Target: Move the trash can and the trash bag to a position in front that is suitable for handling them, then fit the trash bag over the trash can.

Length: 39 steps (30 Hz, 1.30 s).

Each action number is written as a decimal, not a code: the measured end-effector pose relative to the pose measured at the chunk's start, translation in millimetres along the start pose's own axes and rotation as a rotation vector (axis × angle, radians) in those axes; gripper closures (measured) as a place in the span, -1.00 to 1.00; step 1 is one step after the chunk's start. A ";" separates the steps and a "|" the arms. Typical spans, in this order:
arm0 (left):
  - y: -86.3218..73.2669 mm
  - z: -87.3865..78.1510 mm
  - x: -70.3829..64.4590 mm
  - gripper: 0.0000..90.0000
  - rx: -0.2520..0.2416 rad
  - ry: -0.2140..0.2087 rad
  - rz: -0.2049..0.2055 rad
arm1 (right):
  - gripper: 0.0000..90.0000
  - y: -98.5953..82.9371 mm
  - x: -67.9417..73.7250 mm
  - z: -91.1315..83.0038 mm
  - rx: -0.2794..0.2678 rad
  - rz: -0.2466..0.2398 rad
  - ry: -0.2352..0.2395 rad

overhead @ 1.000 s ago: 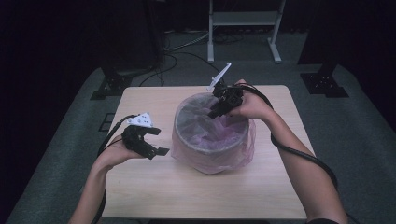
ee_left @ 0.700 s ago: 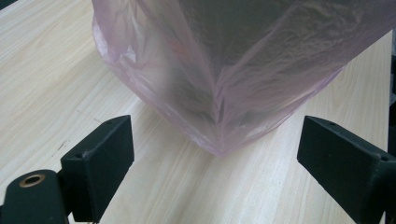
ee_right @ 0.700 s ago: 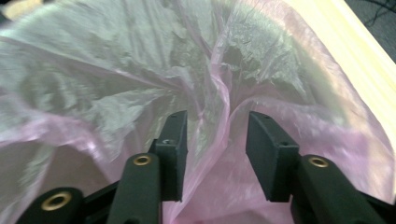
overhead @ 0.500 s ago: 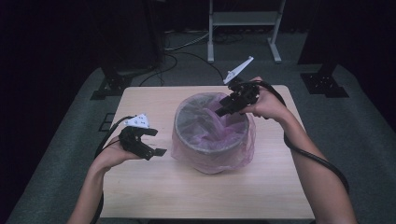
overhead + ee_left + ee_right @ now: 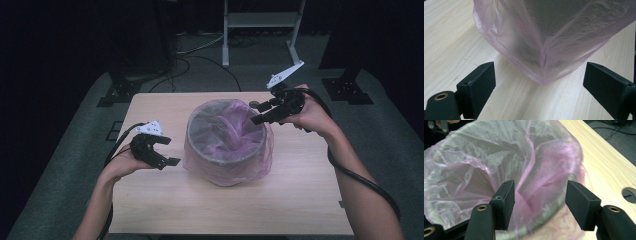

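Lining a round grey bin (image 5: pixel 227 159) with a thin pink plastic bag (image 5: pixel 235 131): both hand-held grippers, left (image 5: pixel 169 152) and right (image 5: pixel 254 113), gape wide, empty; next, pinching the film at the rim.

A bag-lined bin (image 5: pixel 227 150) stands on the wooden table (image 5: pixel 280 205).

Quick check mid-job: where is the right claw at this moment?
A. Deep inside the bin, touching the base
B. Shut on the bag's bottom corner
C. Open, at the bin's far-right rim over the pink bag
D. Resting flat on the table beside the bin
C: the right claw sits at the rim of the bin, its jaws apart over the pink bag.
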<state>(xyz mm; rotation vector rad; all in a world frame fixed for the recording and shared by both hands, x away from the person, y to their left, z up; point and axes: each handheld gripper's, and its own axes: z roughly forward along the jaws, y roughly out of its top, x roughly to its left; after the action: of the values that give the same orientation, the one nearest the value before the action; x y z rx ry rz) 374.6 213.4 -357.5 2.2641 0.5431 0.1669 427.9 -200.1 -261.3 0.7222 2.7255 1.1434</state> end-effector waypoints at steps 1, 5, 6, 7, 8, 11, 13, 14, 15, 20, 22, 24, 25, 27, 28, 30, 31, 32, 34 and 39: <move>0.8 -0.3 0.9 -0.79 -0.004 0.001 -0.001 | -0.11 -0.1 -1.5 -1.9 -0.004 0.008 -0.005; 6.2 -4.6 3.6 -0.79 -0.028 0.007 0.004 | -0.12 1.8 -2.5 -6.7 -0.009 0.019 -0.016; 7.9 -6.5 3.0 -0.79 -0.031 0.011 0.011 | -0.12 2.4 -0.6 -9.7 -0.005 0.017 -0.028; 7.9 -6.5 3.0 -0.79 -0.031 0.011 0.011 | -0.12 2.4 -0.6 -9.7 -0.005 0.017 -0.028; 7.8 -7.0 1.9 -0.79 -0.034 0.012 0.012 | -0.12 0.8 1.7 -14.0 -0.014 0.017 -0.039; 5.0 -7.2 -1.1 -0.79 -0.032 0.002 0.015 | -0.12 -3.2 4.1 -18.7 -0.036 0.020 -0.042; 3.4 -6.3 -1.5 -0.78 -0.019 0.002 0.015 | -0.12 -11.5 6.0 -24.7 -0.058 0.032 -0.047; 3.1 -6.9 -1.3 -0.79 -0.020 0.003 0.016 | -0.12 -20.0 6.0 -28.9 -0.060 0.044 -0.056; 3.1 -7.4 -1.4 -0.79 -0.021 0.004 0.014 | -0.12 -23.3 5.8 -30.3 -0.060 0.049 -0.061; 1.1 -8.0 -3.1 -0.79 -0.019 0.010 0.011 | -0.12 -46.4 2.2 -38.4 -0.074 0.087 -0.071; 0.2 -8.0 -3.7 -0.79 -0.019 0.011 0.006 | -0.12 -54.5 0.6 -40.5 -0.073 0.099 -0.076; -0.2 -7.6 -3.4 -0.79 -0.015 0.013 0.006 | -0.12 -61.0 -0.6 -42.0 -0.077 0.112 -0.078; -0.2 -7.6 -3.4 -0.78 -0.015 0.013 0.006 | -0.12 -61.0 -0.6 -42.0 -0.077 0.112 -0.078; -0.1 -6.8 -3.5 -0.79 -0.017 0.014 0.003 | -0.13 -68.9 -2.6 -43.1 -0.081 0.125 -0.082; -0.3 -6.1 -3.8 -0.79 -0.015 0.014 0.005 | -0.13 -75.1 -4.1 -43.5 -0.087 0.140 -0.083; -0.4 -5.5 -4.1 -0.79 -0.012 0.012 0.004 | -0.13 -78.7 -4.9 -43.6 -0.089 0.146 -0.084; -0.6 -5.0 -4.4 -0.79 -0.009 0.012 0.003 | -0.13 -83.0 -5.7 -43.0 -0.094 0.155 -0.085; -0.6 -4.6 -4.6 -0.79 -0.009 0.011 0.003 | -0.13 -89.3 -6.1 -41.7 -0.099 0.172 -0.083; -0.5 -4.6 -5.1 -0.79 -0.010 0.010 0.005 | -0.13 -92.2 -6.2 -40.9 -0.097 0.175 -0.081; -2.4 -4.9 -5.0 -0.78 -0.009 0.012 0.002 | -0.13 -103.1 -6.4 -37.0 -0.093 0.192 -0.085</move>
<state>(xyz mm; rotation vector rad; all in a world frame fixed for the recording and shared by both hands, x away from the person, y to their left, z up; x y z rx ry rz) 367.9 216.0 -355.7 2.2566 0.5453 0.1835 383.8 -289.4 -307.2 1.0125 2.5590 1.2370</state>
